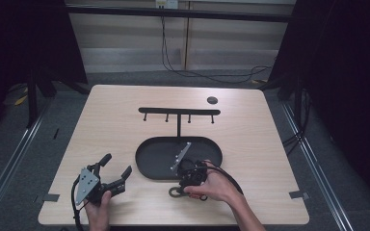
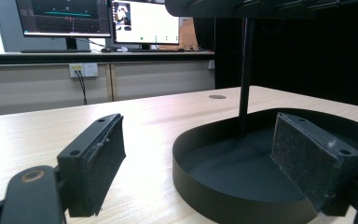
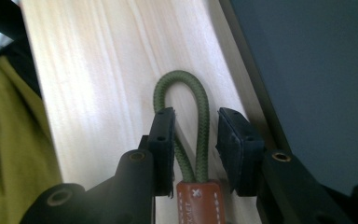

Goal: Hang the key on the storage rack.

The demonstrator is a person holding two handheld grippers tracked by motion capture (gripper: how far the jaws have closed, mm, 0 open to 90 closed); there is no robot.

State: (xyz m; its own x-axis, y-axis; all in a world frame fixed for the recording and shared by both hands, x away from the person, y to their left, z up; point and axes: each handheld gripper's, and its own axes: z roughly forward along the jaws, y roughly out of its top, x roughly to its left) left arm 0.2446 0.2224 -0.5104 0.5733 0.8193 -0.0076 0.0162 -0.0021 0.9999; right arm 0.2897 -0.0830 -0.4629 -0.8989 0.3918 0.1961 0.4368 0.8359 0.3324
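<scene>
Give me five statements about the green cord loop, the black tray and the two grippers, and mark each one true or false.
1. The green cord loop lies on the bare wooden table. True.
2. The loop lies inside the black tray. False: it lies on the wood beside the tray's wall.
3. The right gripper is clamped on the loop. False: the loop sits between the jaws, but a gap shows beside the cord on the right gripper view.
4. The left gripper is open with nothing between its jaws. True.
5. A brown leather tab joins the ends of the loop. True.
</scene>
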